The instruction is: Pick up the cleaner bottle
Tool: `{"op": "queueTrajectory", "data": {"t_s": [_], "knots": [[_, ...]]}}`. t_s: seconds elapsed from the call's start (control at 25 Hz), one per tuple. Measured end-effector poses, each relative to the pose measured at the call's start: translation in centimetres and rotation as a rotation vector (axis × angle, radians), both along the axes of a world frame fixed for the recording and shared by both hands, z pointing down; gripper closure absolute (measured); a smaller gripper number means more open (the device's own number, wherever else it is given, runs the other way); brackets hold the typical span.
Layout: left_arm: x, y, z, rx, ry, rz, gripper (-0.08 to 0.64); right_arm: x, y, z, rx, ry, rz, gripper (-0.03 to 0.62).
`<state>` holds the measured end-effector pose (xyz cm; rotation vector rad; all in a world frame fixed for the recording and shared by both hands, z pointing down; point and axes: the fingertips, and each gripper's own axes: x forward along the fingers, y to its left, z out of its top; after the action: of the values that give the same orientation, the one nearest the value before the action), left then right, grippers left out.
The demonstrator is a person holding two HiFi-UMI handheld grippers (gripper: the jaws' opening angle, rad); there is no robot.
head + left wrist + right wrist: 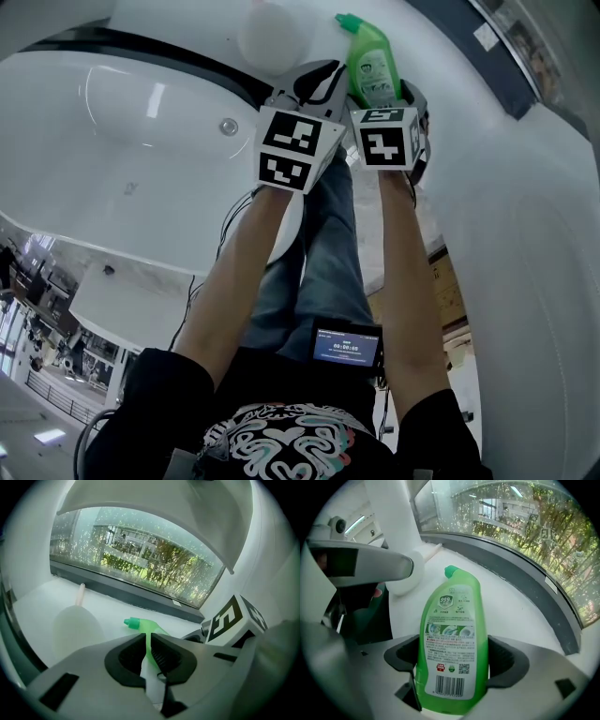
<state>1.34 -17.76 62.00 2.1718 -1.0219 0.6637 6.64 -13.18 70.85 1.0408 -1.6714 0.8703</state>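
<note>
The green plastic cleaner bottle (452,653) lies label-up on the white ledge (511,602), cap pointing far. The dark window frame (525,569) bounds the far edge. The right gripper (452,663) points steeply down, its jaws spread wide either side of the bottle. A white rounded holder (272,37) stands near left. The left gripper (146,656), jaws together and empty, hangs just left.

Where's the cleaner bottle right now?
Head view, top right of centre: the cleaner bottle sits on the white ledge between the jaws of the right tongs.

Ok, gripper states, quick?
Left gripper: shut, empty.
Right gripper: open around the cleaner bottle, not gripping it.
</note>
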Motion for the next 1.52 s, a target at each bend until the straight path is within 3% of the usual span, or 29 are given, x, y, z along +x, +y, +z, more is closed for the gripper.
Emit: {"op": "queueTrajectory", "data": {"t_s": [0.36, 0.52, 0.6, 0.72, 0.92, 1.04, 1.12, 1.24, 1.32, 1.52], "knots": [[0.2, 0.1, 0.2, -0.038, 0.01, -0.013, 0.522, 0.0, 0.0, -0.3, 0.004, -0.014, -0.004, 0.18], [-0.5, -0.3, 0.6, -0.064, 0.035, -0.031, 0.5, 0.2, -0.4, -1.4, 0.043, -0.186, 0.07, 0.182], [-0.2, -0.5, 0.9, -0.101, 0.081, -0.036, 0.436, 0.9, -0.6, -2.3, 0.059, -0.282, 0.127, 0.203], [1.1, -0.7, 1.7, -0.174, 0.143, -0.037, 0.371, 1.7, -0.7, -2.9, 0.081, -0.281, 0.128, 0.225], [3.4, 0.3, 3.2, -0.263, 0.174, 0.033, 0.351, 1.4, -0.7, -2.0, -0.046, -0.32, 0.093, 0.225], [4.0, 0.8, 4.0, -0.326, 0.204, 0.026, 0.349, 0.9, -0.9, -1.6, -0.102, -0.363, 0.043, 0.224], [4.0, 0.9, 4.5, -0.358, 0.227, -0.007, 0.35, 1.4, -1.0, -2.1, -0.1, -0.44, 0.068, 0.225], [3.4, 0.8, 5.0, -0.415, 0.285, -0.067, 0.349, 2.5, -1.5, -3.6, -0.094, -0.641, 0.205, 0.378], [3.1, 0.7, 5.1, -0.446, 0.318, -0.079, 0.345, 2.4, -1.3, -3.8, -0.137, -0.724, 0.245, 0.387], [2.2, 0.4, 5.8, -0.49, 0.311, -0.132, 0.304, 0.1, -0.3, -3.2, -0.235, -0.81, 0.21, 0.387]]}}
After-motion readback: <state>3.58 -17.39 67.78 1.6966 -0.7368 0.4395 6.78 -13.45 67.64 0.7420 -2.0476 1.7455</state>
